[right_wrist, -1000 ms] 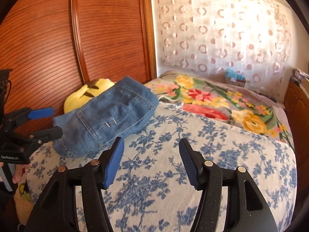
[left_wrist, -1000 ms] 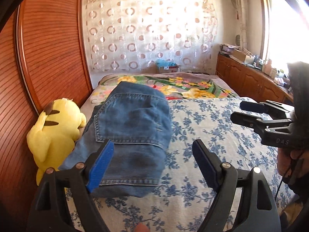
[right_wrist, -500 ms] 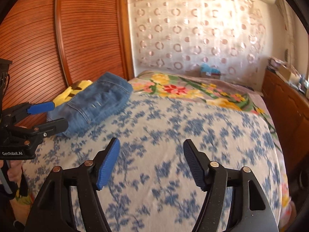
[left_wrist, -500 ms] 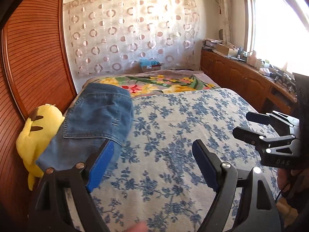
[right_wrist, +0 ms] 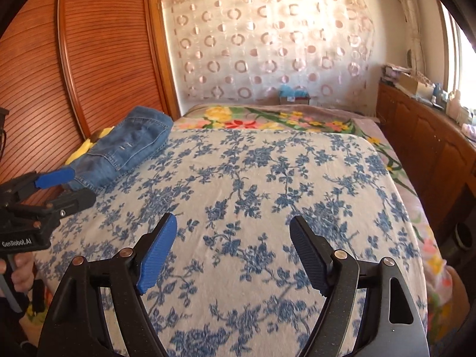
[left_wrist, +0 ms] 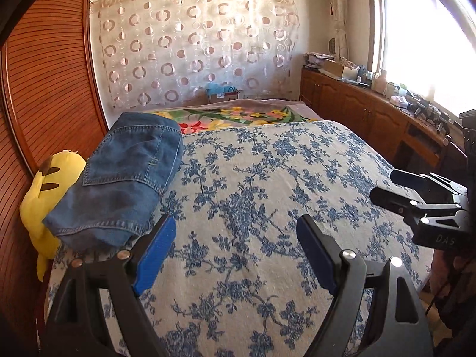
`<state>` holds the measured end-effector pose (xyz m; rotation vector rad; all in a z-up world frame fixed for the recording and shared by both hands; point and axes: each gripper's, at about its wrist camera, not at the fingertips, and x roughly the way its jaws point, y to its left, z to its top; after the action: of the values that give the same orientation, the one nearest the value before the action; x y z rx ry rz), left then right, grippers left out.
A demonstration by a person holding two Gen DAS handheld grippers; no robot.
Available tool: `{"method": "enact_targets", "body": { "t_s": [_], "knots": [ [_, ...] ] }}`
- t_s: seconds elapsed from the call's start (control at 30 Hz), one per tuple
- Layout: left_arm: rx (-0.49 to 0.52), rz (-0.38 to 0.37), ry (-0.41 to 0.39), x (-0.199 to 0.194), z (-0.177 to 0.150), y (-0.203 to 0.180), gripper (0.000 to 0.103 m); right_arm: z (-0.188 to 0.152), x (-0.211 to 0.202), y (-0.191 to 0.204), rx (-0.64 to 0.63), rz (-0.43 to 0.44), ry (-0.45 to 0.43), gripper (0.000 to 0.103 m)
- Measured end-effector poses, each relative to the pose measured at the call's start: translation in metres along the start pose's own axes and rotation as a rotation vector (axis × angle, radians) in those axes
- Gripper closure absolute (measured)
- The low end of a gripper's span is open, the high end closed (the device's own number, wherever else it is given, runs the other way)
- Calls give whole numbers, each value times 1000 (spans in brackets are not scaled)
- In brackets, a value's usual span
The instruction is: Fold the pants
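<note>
I see folded jeans (left_wrist: 125, 175) at ten o'clock on the bedspread (left_wrist: 267, 196), perhaps leaning on the yellow plush (left_wrist: 47, 196). My left gripper (left_wrist: 235, 253) gapes empty; right gripper (right_wrist: 233, 250) just widened, nothing between.

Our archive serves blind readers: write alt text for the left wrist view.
Folded blue denim pants lie on the blue-flowered white bedspread, against a yellow plush toy. The left gripper stands open and empty in front; the right gripper shows at right.
</note>
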<state>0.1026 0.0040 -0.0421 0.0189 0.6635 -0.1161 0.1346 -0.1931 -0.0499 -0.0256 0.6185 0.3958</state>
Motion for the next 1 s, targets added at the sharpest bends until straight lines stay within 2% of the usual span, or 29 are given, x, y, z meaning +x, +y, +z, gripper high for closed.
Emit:
{"method": "enact_targets", "body": {
  "t_s": [0.5,1.0],
  "knots": [
    [-15,27,-83,-67,-2,-8,19,-6,-62,5,26,-24,-66,23],
    [-6,26,-191,-117,7,-13,19,5,-125,21,9,-76,-219,23]
  ]
}}
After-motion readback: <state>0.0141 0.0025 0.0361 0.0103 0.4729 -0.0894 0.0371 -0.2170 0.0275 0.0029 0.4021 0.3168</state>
